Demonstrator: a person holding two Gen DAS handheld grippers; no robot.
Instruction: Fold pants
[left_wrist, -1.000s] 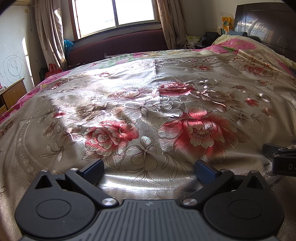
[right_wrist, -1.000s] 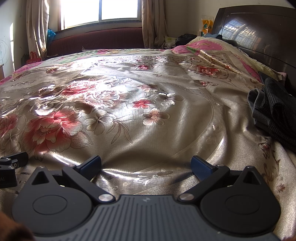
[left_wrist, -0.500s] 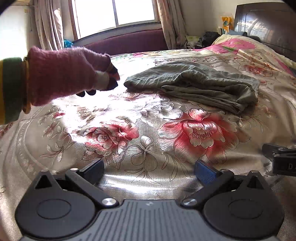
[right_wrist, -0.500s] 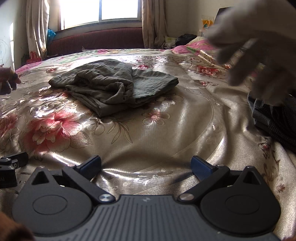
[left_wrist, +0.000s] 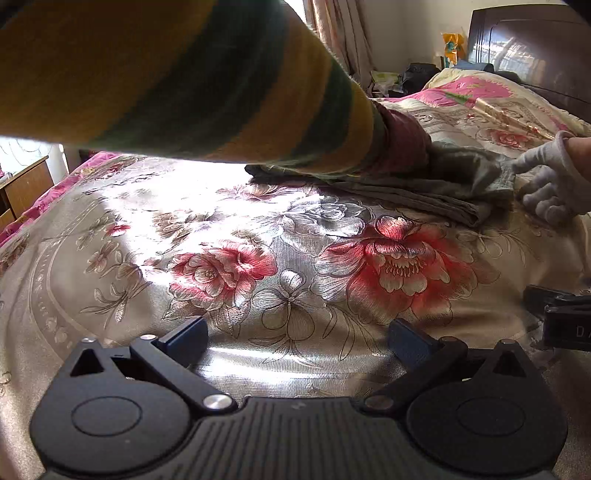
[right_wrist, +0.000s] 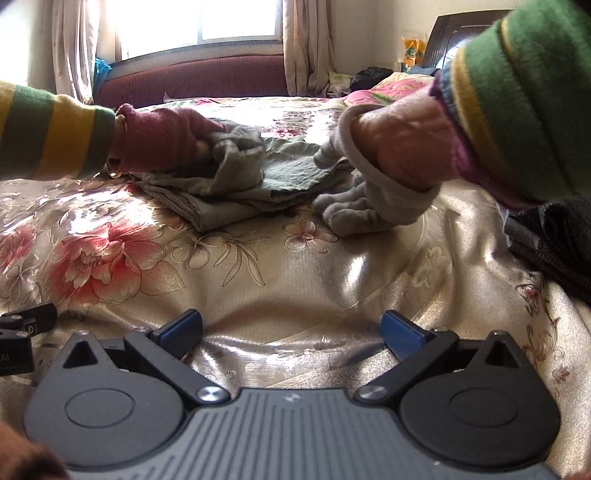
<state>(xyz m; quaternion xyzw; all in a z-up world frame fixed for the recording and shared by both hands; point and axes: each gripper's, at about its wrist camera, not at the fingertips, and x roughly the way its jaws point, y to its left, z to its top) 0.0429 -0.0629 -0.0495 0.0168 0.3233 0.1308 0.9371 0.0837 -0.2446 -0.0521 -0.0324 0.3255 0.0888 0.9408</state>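
Sunlit bedroom, floral bedspread (right_wrist: 258, 295), crumpled pants (right_wrist: 280, 177)

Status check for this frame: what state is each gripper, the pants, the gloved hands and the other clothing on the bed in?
left gripper: open, empty, low over the bedspread.
right gripper: open, empty.
grey-green pants: crumpled heap on the bedspread, not folded.
pink-gloved hand: gripping the pants' left side.
grey-gloved hand: at the pants' right edge.
dark garment: bunched at the right.

I see the pants (right_wrist: 236, 184), a grey-green pair, lying crumpled in a loose, rumpled heap on the floral bedspread (right_wrist: 295, 295), mid-bed. One end bunches upward; a flatter folded edge faces me.
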